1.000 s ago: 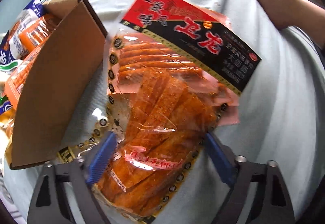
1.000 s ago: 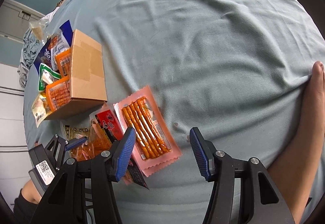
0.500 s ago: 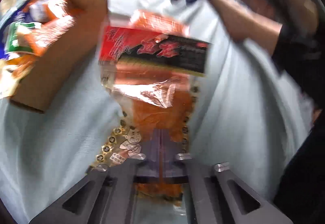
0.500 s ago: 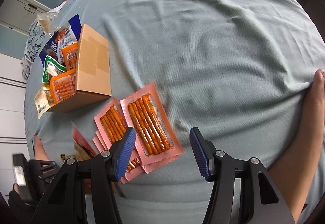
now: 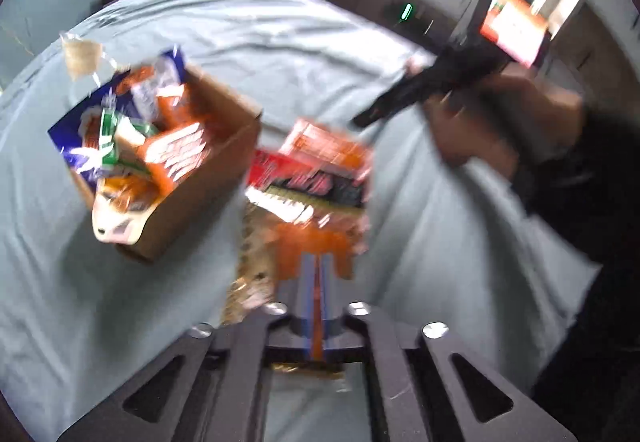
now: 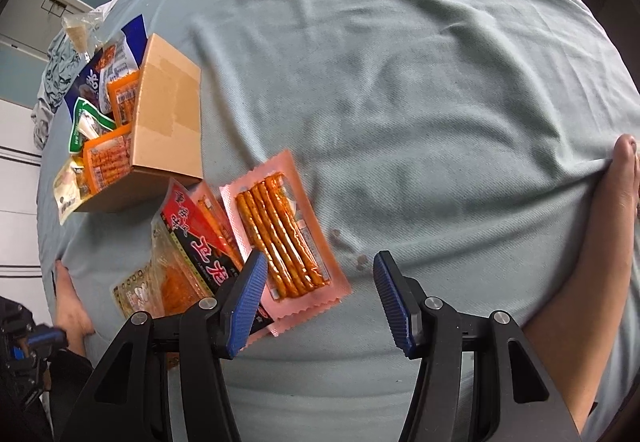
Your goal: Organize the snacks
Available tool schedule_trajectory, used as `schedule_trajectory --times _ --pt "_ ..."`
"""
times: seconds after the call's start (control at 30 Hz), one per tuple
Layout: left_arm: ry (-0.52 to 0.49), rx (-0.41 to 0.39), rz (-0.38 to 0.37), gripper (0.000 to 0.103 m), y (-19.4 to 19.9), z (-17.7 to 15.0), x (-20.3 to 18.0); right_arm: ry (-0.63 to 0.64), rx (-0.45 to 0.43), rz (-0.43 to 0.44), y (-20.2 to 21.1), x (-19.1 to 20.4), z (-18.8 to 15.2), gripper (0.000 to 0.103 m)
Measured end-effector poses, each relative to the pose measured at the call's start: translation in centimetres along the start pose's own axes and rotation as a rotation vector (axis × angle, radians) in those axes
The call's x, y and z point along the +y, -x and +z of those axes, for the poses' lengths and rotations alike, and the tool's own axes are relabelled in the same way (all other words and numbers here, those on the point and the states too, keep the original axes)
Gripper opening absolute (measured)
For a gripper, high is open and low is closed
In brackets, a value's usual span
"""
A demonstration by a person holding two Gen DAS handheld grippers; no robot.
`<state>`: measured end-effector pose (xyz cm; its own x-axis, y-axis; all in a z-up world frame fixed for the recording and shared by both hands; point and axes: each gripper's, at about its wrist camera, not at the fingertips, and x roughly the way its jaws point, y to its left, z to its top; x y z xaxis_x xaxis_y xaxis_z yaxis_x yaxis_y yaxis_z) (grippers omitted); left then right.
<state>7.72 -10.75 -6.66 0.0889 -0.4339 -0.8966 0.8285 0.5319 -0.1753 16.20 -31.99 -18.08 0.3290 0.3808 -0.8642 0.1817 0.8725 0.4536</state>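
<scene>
A bed under grey-green sheet (image 6: 400, 81). The cardboard box (image 6: 168, 129) holds several snacks already. Left hand-held gripper (image 5: 317, 274) pinches the red spicy-strip bag (image 5: 308, 193); right hand-held gripper (image 6: 320, 282) gapes empty above the pink stick packets (image 6: 280, 238), unpacked.
</scene>
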Motion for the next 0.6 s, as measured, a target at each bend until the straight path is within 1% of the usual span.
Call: schedule_trajectory --times 0.03,0.07,0.1,0.13,0.27,0.3,0.37,0.4,0.43,0.47,0.5,0.53,0.57,0.6 --pt "-0.012 0.041 0.035 0.042 -1.1 -0.7 0.3 0.007 0.003 -0.003 -0.1 0.2 -0.1 0.054" --pt "-0.023 0.079 0.074 0.067 -2.2 -0.9 0.2 0.015 0.005 -0.008 -0.3 0.4 -0.1 0.054" --pt "-0.03 0.1 0.095 0.071 -3.1 -1.2 0.2 0.026 0.008 -0.013 -0.4 0.6 -0.1 0.054" --pt "-0.038 0.113 0.101 0.071 -3.7 -1.7 0.3 0.034 0.011 -0.016 -0.4 0.7 -0.1 0.054" --pt "-0.092 0.203 0.113 0.071 -7.2 -2.1 -0.6 0.045 0.015 -0.02 -0.8 1.0 0.0 0.054" --pt "-0.104 0.23 0.115 0.071 -8.2 -2.3 -0.9 0.04 0.017 -0.018 -0.9 1.0 0.0 0.054" --pt "-0.135 0.307 0.113 0.072 -10.6 -2.9 -1.6 0.037 0.021 -0.014 -1.1 0.8 0.1 0.054" --pt "-0.155 0.322 0.138 0.083 -11.5 -3.2 -1.9 0.036 0.023 -0.014 -1.2 0.8 0.1 0.054" --pt "-0.186 0.311 0.176 0.092 -12.0 -3.4 -2.4 0.037 0.025 -0.015 -1.3 0.8 0.1 0.054" --pt "-0.198 0.314 0.185 0.103 -12.6 -3.6 -2.7 0.038 0.029 -0.016 -1.4 0.8 0.0 0.054" --pt "-0.205 0.328 0.209 0.103 -13.6 -4.0 -3.0 0.038 0.034 -0.016 -1.6 0.8 0.0 0.054" --pt "-0.207 0.322 0.24 0.103 -14.1 -4.2 -3.2 0.039 0.039 -0.015 -1.7 0.9 0.0 0.054" --pt "-0.176 0.298 0.251 0.103 -14.1 -4.2 -3.2 0.042 0.044 -0.013 -1.9 1.0 -0.1 0.054" --pt "-0.132 0.292 0.244 0.103 -14.1 -3.9 -2.9 0.049 0.048 -0.011 -2.0 1.2 -0.1 0.054"
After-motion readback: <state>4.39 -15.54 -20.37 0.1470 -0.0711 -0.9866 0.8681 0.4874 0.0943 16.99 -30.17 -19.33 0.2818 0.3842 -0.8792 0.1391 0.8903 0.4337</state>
